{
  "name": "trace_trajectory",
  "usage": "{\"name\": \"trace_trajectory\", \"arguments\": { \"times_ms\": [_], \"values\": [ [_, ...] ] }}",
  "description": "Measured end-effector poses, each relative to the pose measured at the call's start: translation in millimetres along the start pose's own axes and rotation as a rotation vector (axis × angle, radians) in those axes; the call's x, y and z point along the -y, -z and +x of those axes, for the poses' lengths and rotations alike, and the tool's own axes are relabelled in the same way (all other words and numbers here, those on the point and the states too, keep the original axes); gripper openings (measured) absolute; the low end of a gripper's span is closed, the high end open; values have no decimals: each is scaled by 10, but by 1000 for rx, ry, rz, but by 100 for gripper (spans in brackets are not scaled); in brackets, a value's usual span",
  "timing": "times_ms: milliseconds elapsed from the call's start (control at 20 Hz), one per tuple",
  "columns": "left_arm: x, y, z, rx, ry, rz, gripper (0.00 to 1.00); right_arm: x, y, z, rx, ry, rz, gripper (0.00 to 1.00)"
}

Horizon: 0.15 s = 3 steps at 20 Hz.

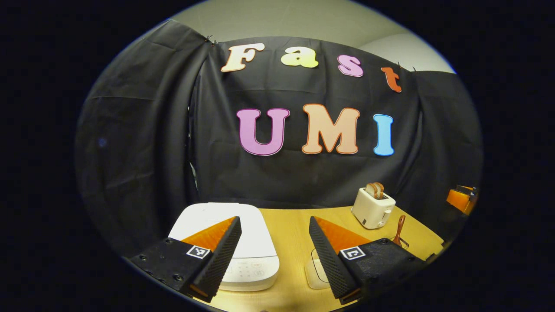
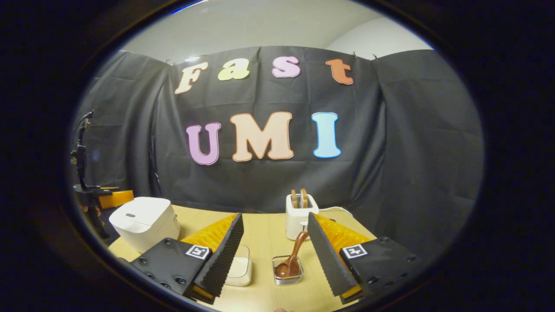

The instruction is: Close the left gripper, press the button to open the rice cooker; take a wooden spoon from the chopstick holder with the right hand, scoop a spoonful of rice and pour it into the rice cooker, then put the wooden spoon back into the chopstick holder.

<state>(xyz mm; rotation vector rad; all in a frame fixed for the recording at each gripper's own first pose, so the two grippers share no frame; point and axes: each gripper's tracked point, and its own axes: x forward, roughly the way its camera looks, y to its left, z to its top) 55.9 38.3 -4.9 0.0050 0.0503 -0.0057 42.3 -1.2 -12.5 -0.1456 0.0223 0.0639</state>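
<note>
Both my grippers are hanging wide apart above the yellow wooden table (image 1: 295,225), holding nothing.

I am looking along my left gripper (image 1: 275,255); the white boxy rice cooker (image 1: 243,242) with its lid down is sitting right under its left finger. My right gripper (image 2: 275,260) is pointing at the brown wooden spoon (image 2: 292,260), which is leaning in the little clear square chopstick holder (image 2: 287,277) between its fingers. A white square dish of rice (image 2: 240,268) is sitting just beside the holder. A white toaster (image 2: 297,219) with two bread slices is standing farther back.

A staged booth: black cloth wall (image 2: 390,143) behind a wooden table (image 2: 264,234) with kitchen appliances.
</note>
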Motion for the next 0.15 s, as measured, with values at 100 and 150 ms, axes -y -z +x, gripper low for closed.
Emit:
{"name": "trace_trajectory", "arguments": {
  "times_ms": [100,150],
  "values": [
    [2,14,1,-4,7,-1,93,78,5,-34,-1,20,0,96],
    [-4,21,6,-8,8,-3,93,112,-3,-52,3,32,0,96]
  ]
}}
